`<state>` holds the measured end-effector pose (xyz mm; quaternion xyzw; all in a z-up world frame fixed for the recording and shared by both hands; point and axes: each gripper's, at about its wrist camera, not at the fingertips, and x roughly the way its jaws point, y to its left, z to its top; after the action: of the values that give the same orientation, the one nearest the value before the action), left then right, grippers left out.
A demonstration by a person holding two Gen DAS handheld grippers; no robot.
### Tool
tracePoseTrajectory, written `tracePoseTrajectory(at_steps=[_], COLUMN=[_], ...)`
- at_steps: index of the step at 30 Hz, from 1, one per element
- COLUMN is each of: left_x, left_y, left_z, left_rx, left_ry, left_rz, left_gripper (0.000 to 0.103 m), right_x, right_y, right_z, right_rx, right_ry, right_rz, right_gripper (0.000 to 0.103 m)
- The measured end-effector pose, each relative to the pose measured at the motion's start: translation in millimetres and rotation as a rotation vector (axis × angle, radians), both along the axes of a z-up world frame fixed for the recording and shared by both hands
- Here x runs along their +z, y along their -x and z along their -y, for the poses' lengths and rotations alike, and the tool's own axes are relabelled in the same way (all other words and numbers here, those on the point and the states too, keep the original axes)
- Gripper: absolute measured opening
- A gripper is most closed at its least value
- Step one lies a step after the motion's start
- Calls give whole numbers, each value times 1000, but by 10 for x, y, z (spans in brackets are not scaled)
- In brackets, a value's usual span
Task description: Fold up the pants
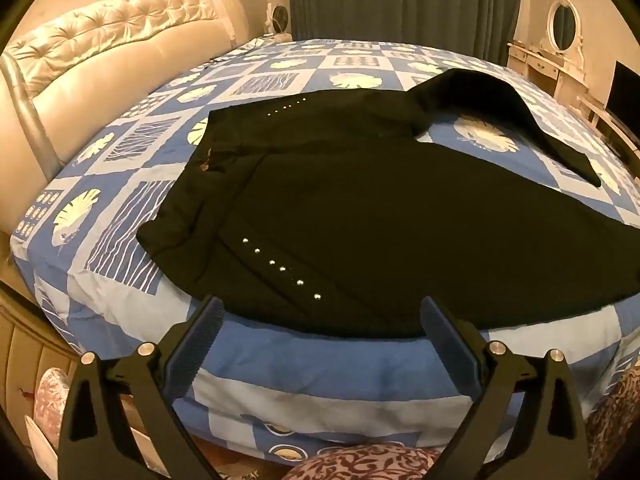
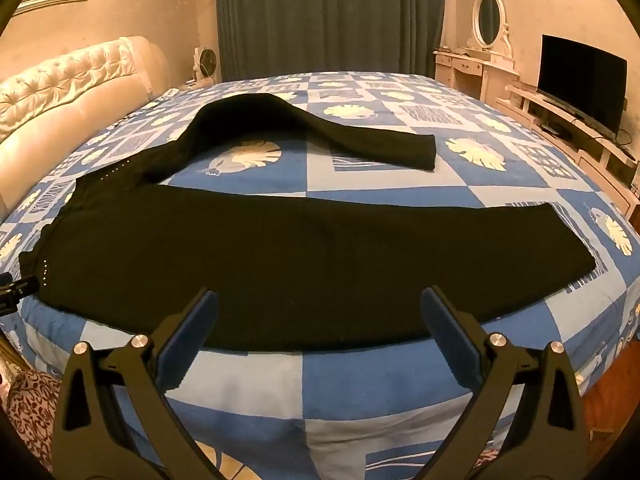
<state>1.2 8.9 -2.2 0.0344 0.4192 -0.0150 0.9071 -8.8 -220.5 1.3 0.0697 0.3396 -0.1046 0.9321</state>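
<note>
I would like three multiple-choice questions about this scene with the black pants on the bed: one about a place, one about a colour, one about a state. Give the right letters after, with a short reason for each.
1. Where do the black pants lie?
A. on the floor
B. on the bed, near its front edge
C. on the dressing table

2. What colour is the curtain behind the bed?
A. dark green-grey
B. red
C. white

3. How are the two legs of the pants?
A. stacked one on the other
B. rolled up together
C. spread apart, the far leg bent away from the near leg

Answers
1 B: the pants rest on the patterned cover just beyond the open right gripper and the open left gripper.
2 A: the folds look dark green-grey.
3 C: blue cover shows between the legs.
</note>
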Motion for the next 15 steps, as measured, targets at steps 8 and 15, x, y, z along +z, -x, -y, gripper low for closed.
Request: tracePoseTrajectory(at_steps=[8, 15], left_x=[35, 46], left_y=[13, 13], left_z=[-6, -4], left_rx=[-6, -6], left_ry=[7, 11], left_rz=[1, 1], left_gripper=[98, 98], right_x=[37, 26], right_y=[-8, -9], right_z=[17, 26], right_rx=[-2, -2], right_ry=[-3, -5], right_rz=[-6, -8], right_gripper=[101, 101])
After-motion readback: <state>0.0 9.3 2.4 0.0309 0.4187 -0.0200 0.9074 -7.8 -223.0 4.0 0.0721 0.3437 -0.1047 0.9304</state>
